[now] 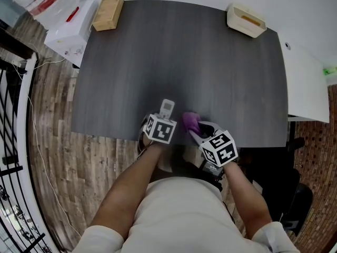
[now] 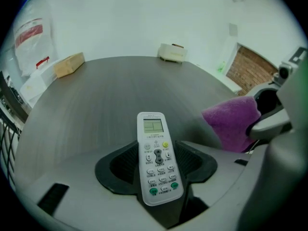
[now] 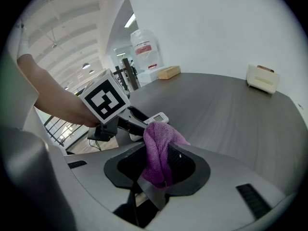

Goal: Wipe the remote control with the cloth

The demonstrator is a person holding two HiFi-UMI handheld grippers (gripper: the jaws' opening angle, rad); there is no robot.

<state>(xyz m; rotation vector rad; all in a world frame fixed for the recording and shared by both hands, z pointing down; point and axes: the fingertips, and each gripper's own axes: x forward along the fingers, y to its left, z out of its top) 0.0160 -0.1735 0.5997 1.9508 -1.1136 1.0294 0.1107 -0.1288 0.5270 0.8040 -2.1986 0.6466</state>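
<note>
At the near edge of a dark grey table (image 1: 210, 62), a person holds two grippers side by side, close together. The left gripper (image 2: 156, 159) has the remote control (image 2: 157, 153) between its jaws. The jaws stand wide, and their dark pads seem to press on the remote's two long sides. The remote is white, with a small screen at its far end and rows of buttons facing up. It points away from the person, out past the jaw tips and over the table. The angle leaves it unclear whether its far end rests on the table or hangs just above it.

The right gripper (image 3: 160, 163) is clamped on a purple cloth (image 3: 159, 150). The cloth is bunched between the jaws and stands up from them in a soft fold. It sits just to the right of the remote, near it but not touching.

Along the table's far edge, well away from the grippers, lie a wooden box (image 1: 108, 12) at the left and a cream holder (image 1: 246, 20) at the right.
</note>
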